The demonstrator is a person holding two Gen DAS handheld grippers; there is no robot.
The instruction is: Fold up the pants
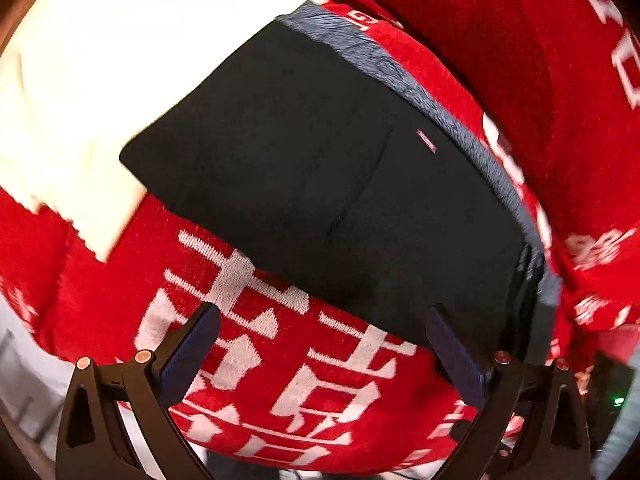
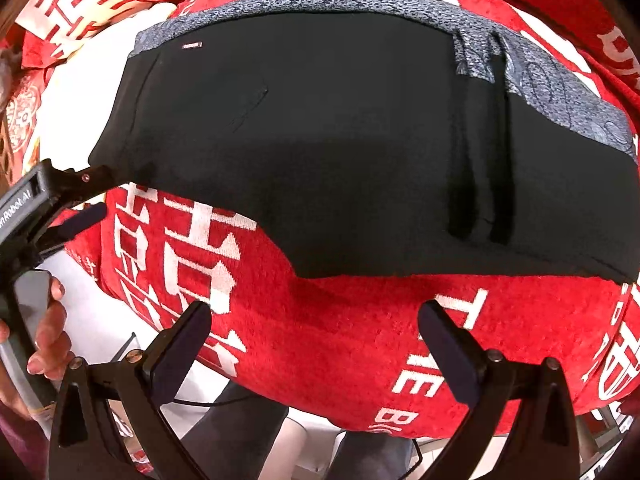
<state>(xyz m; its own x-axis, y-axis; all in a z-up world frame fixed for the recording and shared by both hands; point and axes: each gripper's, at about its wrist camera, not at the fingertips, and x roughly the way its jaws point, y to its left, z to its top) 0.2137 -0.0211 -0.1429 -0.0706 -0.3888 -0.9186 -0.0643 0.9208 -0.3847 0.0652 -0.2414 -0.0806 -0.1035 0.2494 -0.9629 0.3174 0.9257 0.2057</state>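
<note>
Dark pants with a grey waistband lie folded flat on a red blanket with white characters. My left gripper hovers open just short of the pants' near edge, nothing between its fingers. In the right wrist view the same pants spread across the middle, grey band along the far side. Open and empty, my right gripper hangs over the red blanket below the pants' near edge. The left gripper shows at the left, held by a hand, near the pants' left corner.
A white patch of the cloth lies beyond the pants at the left. The blanket's front edge drops off to a pale floor, where a person's dark trouser legs stand. More red folds rise at the far right.
</note>
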